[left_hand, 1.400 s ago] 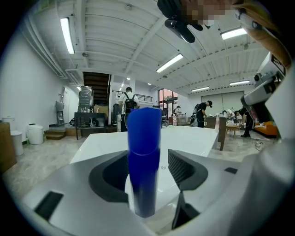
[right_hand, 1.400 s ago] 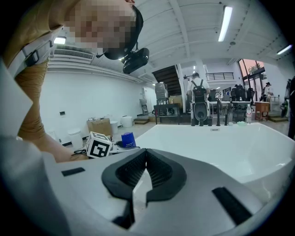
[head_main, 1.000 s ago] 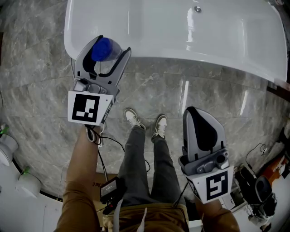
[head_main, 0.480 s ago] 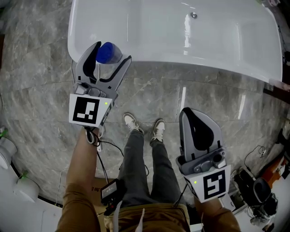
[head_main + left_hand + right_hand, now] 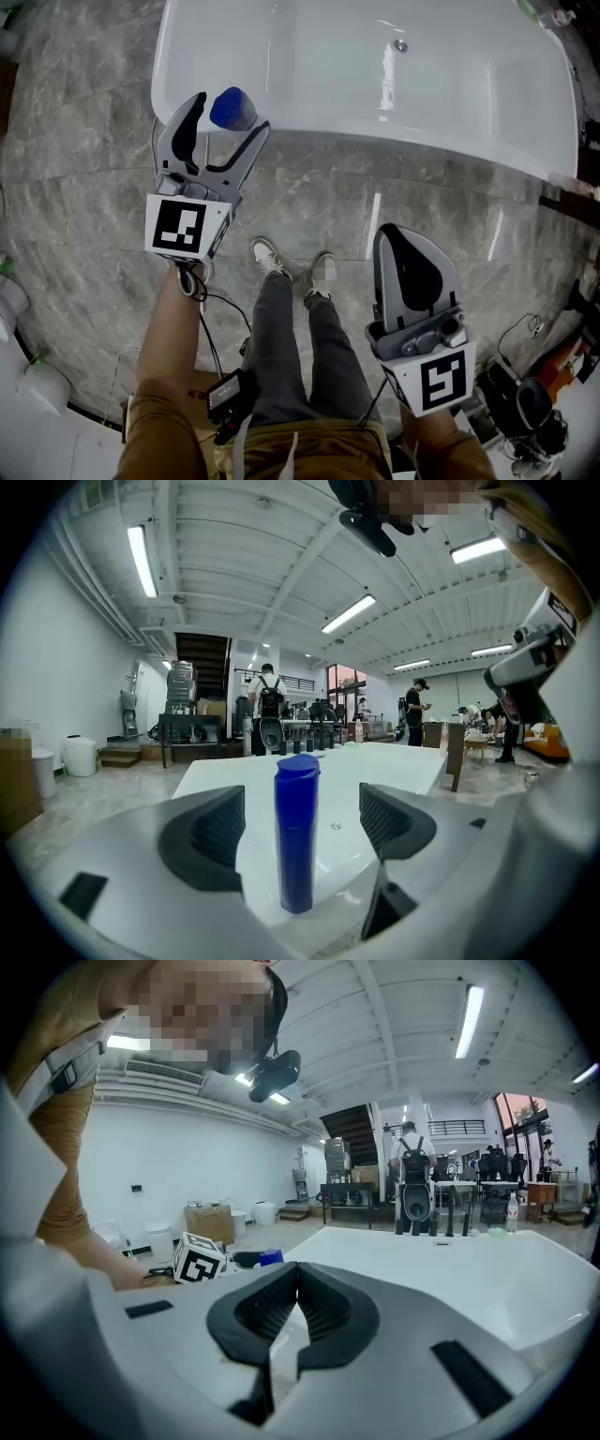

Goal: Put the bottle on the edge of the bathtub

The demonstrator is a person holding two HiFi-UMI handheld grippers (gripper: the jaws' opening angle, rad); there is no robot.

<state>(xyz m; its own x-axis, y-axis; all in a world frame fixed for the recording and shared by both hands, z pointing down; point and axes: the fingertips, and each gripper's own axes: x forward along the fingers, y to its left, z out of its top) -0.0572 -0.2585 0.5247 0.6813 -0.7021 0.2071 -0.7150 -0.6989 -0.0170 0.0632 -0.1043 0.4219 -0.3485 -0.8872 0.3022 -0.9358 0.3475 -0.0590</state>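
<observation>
While my left gripper (image 5: 226,120) opens its jaws, the blue bottle (image 5: 296,841) stands upright between them, untouched, on the white bathtub's (image 5: 375,131) near rim. My right gripper (image 5: 396,232) hangs closed, empty, above the grey marble floor (image 5: 94,187) beside the person's shoes (image 5: 272,257).

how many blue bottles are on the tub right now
1. The blue bottle stands upright on the bathtub rim, at its near left corner, between the left gripper's opening jaws, with neither pad touching it. No other bottle shows on the tub.
</observation>
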